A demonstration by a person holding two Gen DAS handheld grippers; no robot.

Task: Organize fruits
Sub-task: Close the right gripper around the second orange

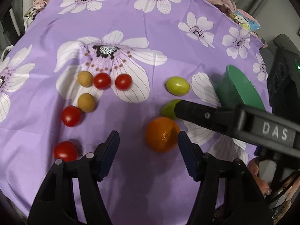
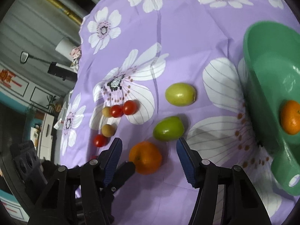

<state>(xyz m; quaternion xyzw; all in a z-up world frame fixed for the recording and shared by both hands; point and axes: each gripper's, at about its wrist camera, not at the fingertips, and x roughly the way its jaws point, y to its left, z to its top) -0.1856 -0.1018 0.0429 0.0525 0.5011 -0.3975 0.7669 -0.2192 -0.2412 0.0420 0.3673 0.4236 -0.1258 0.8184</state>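
An orange [image 1: 162, 134] lies on the purple flowered cloth [image 1: 131, 28], just inside the right finger of my open left gripper [image 1: 148, 150]. Its pads do not squeeze the orange. My right gripper [image 2: 149, 155] is open too and hovers with the same orange [image 2: 145, 157] seen between its fingers, apart from both pads. One right finger [image 1: 196, 112] reaches over a green fruit [image 1: 166, 109]. A second green fruit [image 2: 180, 93] lies further off. The green bowl [image 2: 262, 71] at the right holds another orange [image 2: 290, 117].
Several red tomatoes [image 1: 102, 80] and two tan round fruits [image 1: 86, 102] lie in a loose group on the left of the cloth. Crumpled fabric and a cartoon-printed item [image 1: 245, 20] sit beyond the far right edge. The cloth drops off at the left [image 2: 80, 37].
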